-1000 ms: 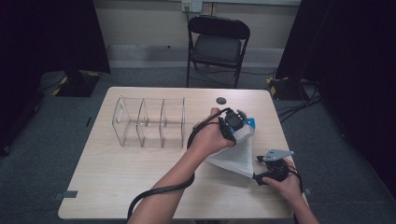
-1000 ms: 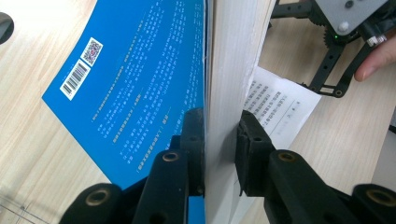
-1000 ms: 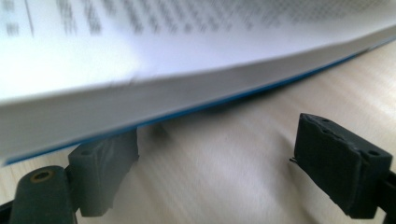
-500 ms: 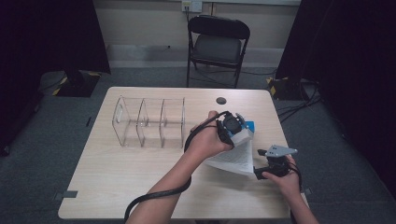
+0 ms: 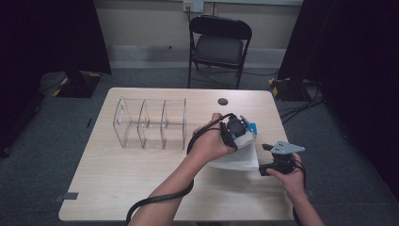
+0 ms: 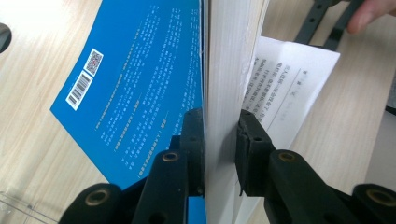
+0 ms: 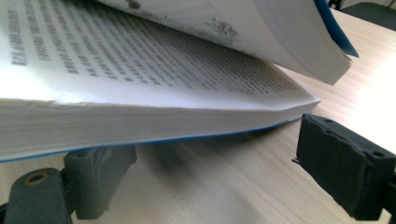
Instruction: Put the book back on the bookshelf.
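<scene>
Your left gripper [image 6: 219, 140] clamps the book's [image 6: 140, 84] pages; your right gripper [image 7: 205, 163], at its 4 o'clock, gapes beneath it.

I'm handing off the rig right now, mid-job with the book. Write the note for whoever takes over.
Left tongs: shut on a thick upright block of the book's pages, blue cover on their outer side.
Right tongs: open, low at the table, by the fore-edge of the lower half of the book, gripping nothing.
Book: partly opened, at the table's right side; clear organizer stands to its left.
Done: upper half lifted.
Left: probably seat the right tongs on the lower half.
</scene>
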A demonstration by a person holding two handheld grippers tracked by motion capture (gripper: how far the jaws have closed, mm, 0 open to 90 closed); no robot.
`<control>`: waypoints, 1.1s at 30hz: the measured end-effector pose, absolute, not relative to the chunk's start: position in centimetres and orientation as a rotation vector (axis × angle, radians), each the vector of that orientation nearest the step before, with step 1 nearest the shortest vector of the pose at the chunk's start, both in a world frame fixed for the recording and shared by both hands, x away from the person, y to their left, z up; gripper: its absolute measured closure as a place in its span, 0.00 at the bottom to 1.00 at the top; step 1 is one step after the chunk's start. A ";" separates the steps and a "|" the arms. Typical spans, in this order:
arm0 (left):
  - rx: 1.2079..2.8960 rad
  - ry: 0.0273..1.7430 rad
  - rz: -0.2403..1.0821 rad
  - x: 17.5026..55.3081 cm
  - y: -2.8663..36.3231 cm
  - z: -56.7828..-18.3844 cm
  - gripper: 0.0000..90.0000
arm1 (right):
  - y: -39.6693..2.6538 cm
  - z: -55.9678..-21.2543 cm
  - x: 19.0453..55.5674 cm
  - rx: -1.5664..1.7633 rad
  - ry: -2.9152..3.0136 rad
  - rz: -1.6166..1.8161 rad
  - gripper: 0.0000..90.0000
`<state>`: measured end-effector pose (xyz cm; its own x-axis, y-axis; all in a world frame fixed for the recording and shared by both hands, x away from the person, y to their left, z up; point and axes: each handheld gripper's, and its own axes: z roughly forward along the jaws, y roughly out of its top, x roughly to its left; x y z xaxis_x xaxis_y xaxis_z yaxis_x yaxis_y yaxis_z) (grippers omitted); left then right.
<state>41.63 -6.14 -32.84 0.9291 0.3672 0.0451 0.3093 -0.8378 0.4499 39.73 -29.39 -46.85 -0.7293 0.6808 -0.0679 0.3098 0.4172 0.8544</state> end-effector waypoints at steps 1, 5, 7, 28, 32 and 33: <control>2.643 0.478 0.184 41.6 -6.2 -32.8 0.84 | -29.3 -46.8 39.8 0.846 2.272 1.248 0.12; 2.638 0.470 0.190 41.4 -6.2 -32.5 0.84 | -29.0 -46.6 40.0 0.826 2.280 1.239 0.12; 2.634 0.467 0.194 41.3 -6.2 -32.3 0.84 | -28.9 -46.4 40.1 0.822 2.277 1.248 0.12; 2.648 0.436 0.200 40.9 -6.6 -31.4 0.84 | -29.0 -44.6 40.7 0.782 2.323 1.235 0.12; 2.649 0.423 0.200 40.9 -6.7 -31.1 0.84 | -29.1 -44.1 40.7 0.763 2.326 1.216 0.12; 2.651 0.421 0.202 40.8 -6.8 -31.0 0.84 | -29.1 -43.9 40.7 0.757 2.330 1.209 0.12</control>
<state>40.85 -6.78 -31.02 0.9428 0.3254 0.0727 0.2601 -0.8542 0.4503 40.73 -29.10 -43.88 -0.7700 0.6294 -0.1042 0.2771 0.4771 0.8340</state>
